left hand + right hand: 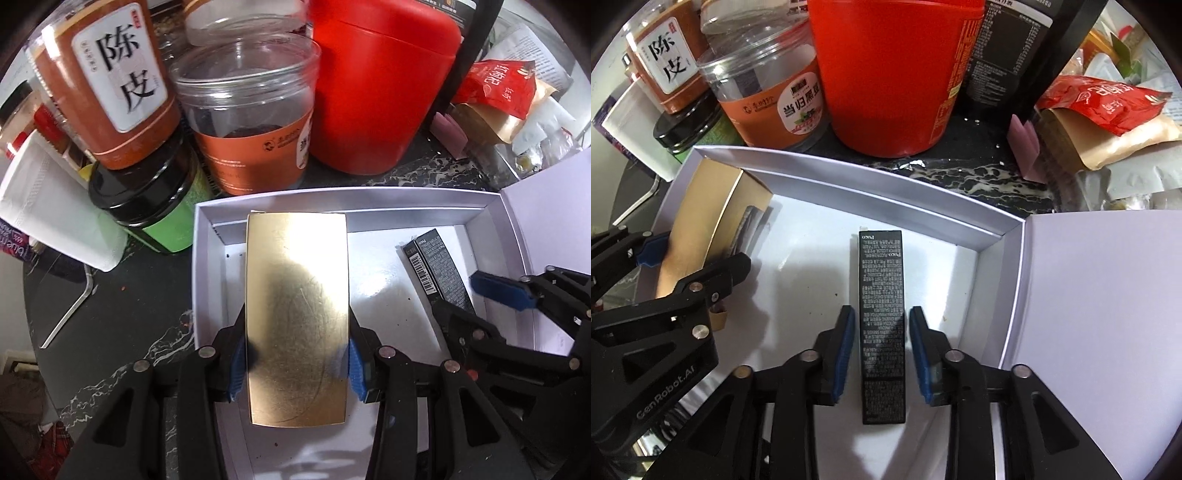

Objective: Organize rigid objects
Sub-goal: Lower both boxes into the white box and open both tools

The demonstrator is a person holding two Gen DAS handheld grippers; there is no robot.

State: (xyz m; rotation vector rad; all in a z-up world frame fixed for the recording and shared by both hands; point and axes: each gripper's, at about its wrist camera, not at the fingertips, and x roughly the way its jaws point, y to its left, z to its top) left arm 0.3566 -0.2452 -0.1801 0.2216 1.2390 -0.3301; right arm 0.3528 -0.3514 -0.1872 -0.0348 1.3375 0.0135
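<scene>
Black jaws, seemingly ribbed blue pads

Dark marbled table — white box, red canister, 2 jars.

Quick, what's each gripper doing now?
Left gripper: shut on the gold box.
Right gripper: open around the black box, not touching.
</scene>
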